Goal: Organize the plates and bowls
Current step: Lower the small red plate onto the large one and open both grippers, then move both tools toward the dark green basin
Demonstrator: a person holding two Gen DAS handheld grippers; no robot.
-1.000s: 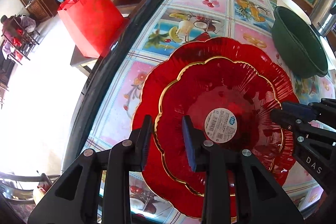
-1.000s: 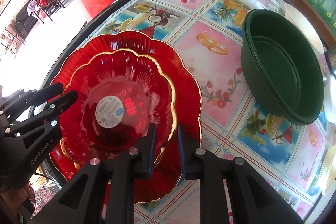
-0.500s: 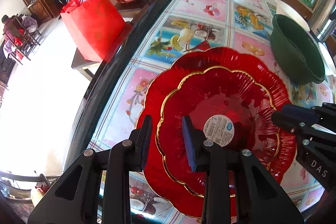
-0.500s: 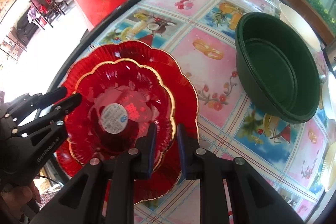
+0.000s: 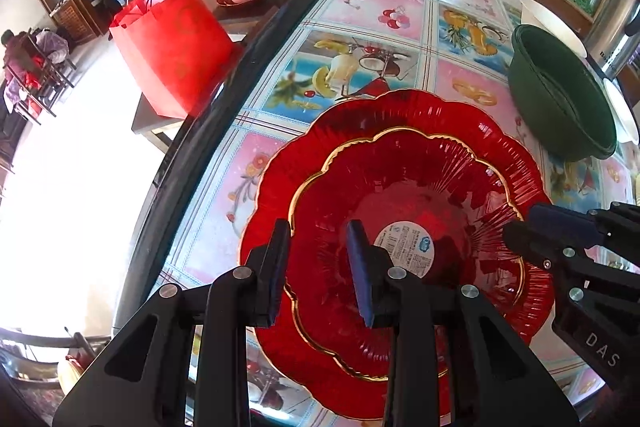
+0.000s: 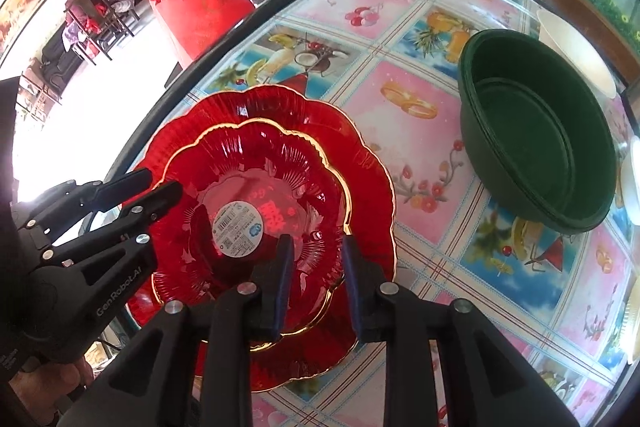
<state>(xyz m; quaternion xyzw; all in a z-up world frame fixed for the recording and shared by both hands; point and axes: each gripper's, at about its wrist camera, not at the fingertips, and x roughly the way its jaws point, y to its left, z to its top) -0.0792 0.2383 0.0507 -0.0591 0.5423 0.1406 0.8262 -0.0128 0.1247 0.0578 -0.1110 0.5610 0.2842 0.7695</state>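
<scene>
A small red glass plate (image 5: 400,187) (image 6: 248,163) with a gold scalloped rim and a white label lies nested on a larger red scalloped plate (image 5: 400,111) (image 6: 360,155) near the table's edge. My left gripper (image 5: 318,227) (image 6: 162,181) is shut on the small plate's left rim, one finger outside it and one inside. On the opposite rim, my right gripper (image 6: 317,241) (image 5: 520,223) straddles the gold edge. Its jaws are opening and gaps show beside the rim.
A stack of dark green bowls (image 6: 532,147) (image 5: 560,99) stands to the right, with a white bowl (image 6: 572,47) behind it. The table's black edge (image 5: 192,147) runs just left of the plates. Beyond it are a red bag (image 5: 172,43) and people further off.
The right gripper's fingers have parted slightly around the small plate's rim. Both plates sit a little lower and farther off in the left wrist view. The left gripper's fingers stand as before.
</scene>
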